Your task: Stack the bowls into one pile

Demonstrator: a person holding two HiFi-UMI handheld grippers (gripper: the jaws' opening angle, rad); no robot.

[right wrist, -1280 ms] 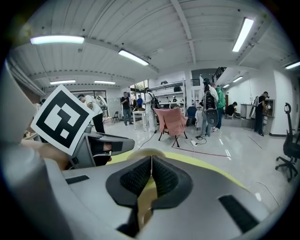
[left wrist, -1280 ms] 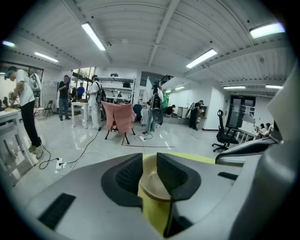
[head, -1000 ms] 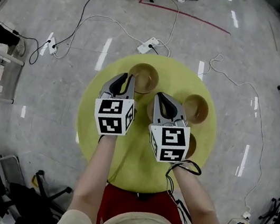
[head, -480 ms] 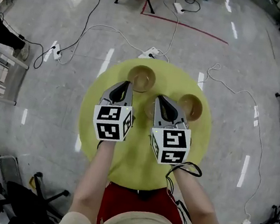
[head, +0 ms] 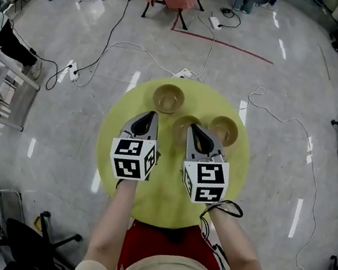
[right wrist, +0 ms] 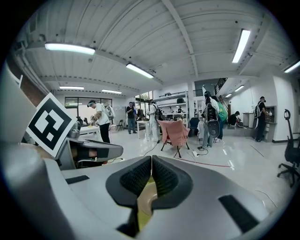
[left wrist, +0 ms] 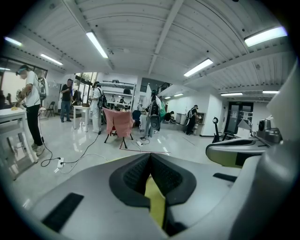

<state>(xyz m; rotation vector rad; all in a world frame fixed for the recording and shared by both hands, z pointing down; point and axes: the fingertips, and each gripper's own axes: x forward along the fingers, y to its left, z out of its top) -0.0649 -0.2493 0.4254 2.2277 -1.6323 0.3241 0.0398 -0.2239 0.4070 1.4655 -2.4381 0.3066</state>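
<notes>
Round yellow-green table. Over its middle: grey left gripper and grey right gripper, both with jaws pressed together on nothing. Three round brown bowls sit unstacked on the table's far half: far-left bowl, centre bowl, right bowl.

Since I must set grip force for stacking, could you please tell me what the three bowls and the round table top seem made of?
The left bowl, middle bowl and right bowl: tan-brown with a soft sheen, probably wood or bamboo, though wood-coloured plastic is possible. The round table top: even yellow-green, matte, no visible grain; likely painted or laminated board, perhaps plastic.
</notes>
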